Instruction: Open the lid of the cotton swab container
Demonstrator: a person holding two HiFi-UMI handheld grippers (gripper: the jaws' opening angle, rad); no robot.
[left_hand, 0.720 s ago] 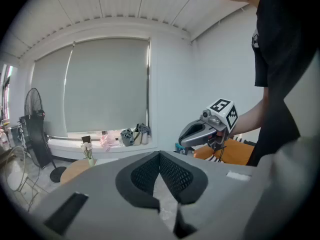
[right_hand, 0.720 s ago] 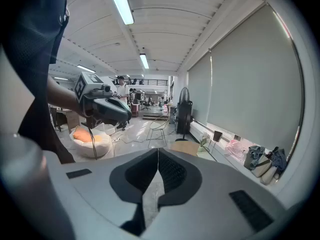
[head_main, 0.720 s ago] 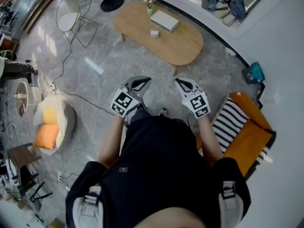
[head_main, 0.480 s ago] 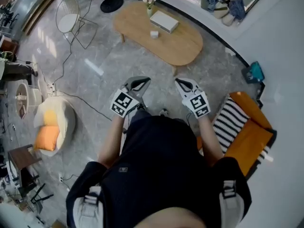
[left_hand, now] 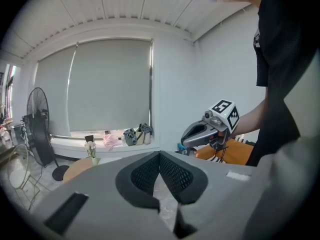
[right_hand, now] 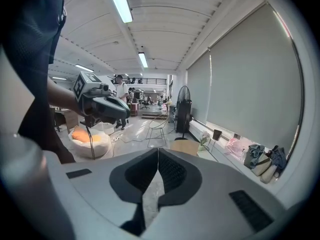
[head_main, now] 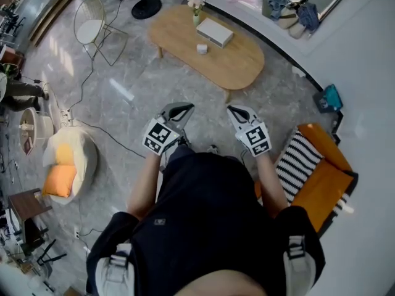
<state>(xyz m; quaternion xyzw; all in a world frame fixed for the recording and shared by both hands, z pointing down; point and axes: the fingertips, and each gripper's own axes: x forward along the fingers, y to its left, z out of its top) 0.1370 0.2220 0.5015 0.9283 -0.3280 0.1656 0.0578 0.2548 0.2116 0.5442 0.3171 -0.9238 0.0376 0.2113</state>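
Observation:
A small white container [head_main: 202, 49] stands on the oval wooden coffee table [head_main: 241, 60], next to a flat white box [head_main: 214, 32] and a flower vase [head_main: 196, 8]; I cannot tell its lid from here. Both grippers hang in front of the person's body, well short of the table. My left gripper [head_main: 179, 111] is shut and empty, its jaws meeting in the left gripper view [left_hand: 159, 157]. My right gripper [head_main: 237, 111] is likewise shut with nothing in it [right_hand: 158, 155]. Each gripper shows in the other's view: the right one [left_hand: 200, 133], the left one [right_hand: 107, 109].
Grey marble floor lies between the person and the table. A wire chair [head_main: 92, 23] and a fan base [head_main: 145, 6] stand at the far left, a cream beanbag with orange cushions [head_main: 68, 159] at the left, an orange and striped seat [head_main: 315, 171] at the right. Cables run across the floor.
The head view has shifted slightly, so the table sits a little lower in the picture. Both grippers stay shut, side by side in front of the body.

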